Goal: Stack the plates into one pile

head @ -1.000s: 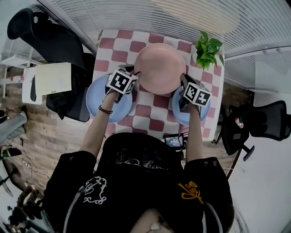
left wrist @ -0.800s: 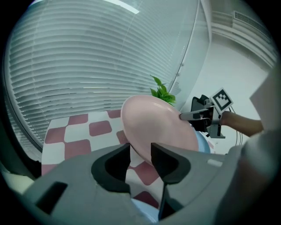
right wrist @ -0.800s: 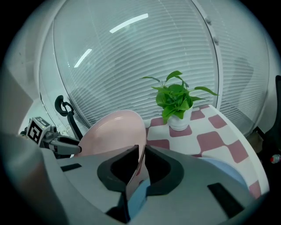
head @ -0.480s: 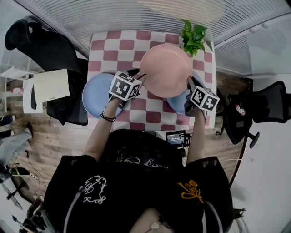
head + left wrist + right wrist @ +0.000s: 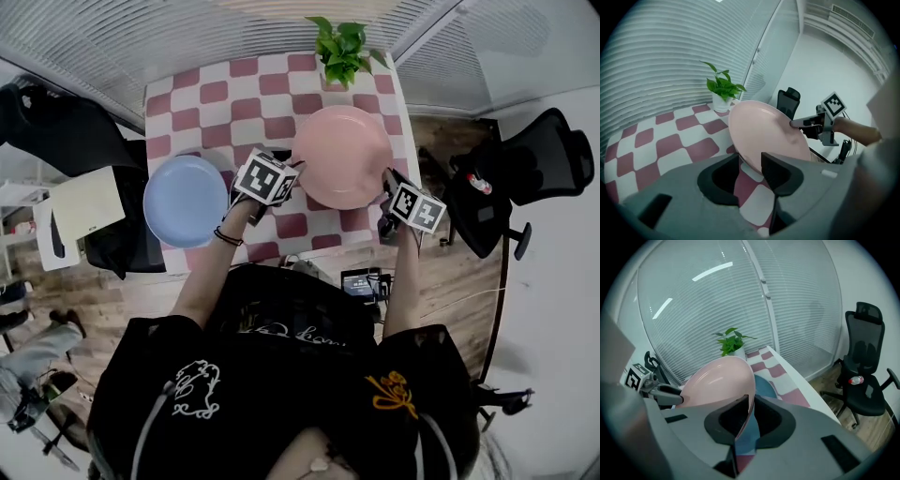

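Above the small blue plate (image 5: 763,384), left tongs (image 5: 750,161) and right tongs (image 5: 749,401) clamped the pink plate (image 5: 342,155), seemingly due a level lowering.

No legible text or numbers.

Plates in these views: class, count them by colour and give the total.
Pink: 1, the pink plate.
Blue: 2, the large blue plate and the small blue plate beneath the pink one.
Total: 3 plates.
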Demonstrator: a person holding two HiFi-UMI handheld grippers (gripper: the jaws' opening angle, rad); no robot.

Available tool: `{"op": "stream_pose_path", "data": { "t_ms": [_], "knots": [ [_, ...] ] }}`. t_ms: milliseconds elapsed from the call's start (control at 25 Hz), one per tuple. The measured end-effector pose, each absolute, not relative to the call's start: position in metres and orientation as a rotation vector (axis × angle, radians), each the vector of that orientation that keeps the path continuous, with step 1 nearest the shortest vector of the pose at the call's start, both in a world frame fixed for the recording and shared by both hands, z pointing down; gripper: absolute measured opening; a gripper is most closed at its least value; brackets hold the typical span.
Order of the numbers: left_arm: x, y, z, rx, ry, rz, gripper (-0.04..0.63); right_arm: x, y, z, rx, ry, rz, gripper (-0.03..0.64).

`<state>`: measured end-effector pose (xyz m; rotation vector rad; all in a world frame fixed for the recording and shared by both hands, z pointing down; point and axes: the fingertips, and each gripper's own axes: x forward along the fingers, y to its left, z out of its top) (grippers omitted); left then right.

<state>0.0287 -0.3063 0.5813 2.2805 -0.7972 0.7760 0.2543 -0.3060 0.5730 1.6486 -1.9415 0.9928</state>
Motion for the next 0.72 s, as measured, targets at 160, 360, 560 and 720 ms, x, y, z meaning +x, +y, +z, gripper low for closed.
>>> {"op": "stream_pose_path", "data": {
  "t_ms": [160,360,560,720],
  "knots": [
    [0.052,-0.297,0.604,2.251,-0.729,0.845,0.158,0.278,-0.286,0.595,1.671,-1.868,1.058,0.041],
    [0.062,-0.289,0.627,2.195,-0.712,0.912,0.158,0.287,-0.274,0.622,1.654,-1.798,1.097,0.043],
    [0.067,-0.297,0.634,2.149,-0.747,0.882,0.158,0.291,-0.281,0.629,1.677,-1.802,1.128,0.043],
    [0.067,-0.300,0.634,2.153,-0.793,0.905,0.208,0.289,-0.283,0.636,1.663,-1.781,1.100,0.043]
  ]
}}
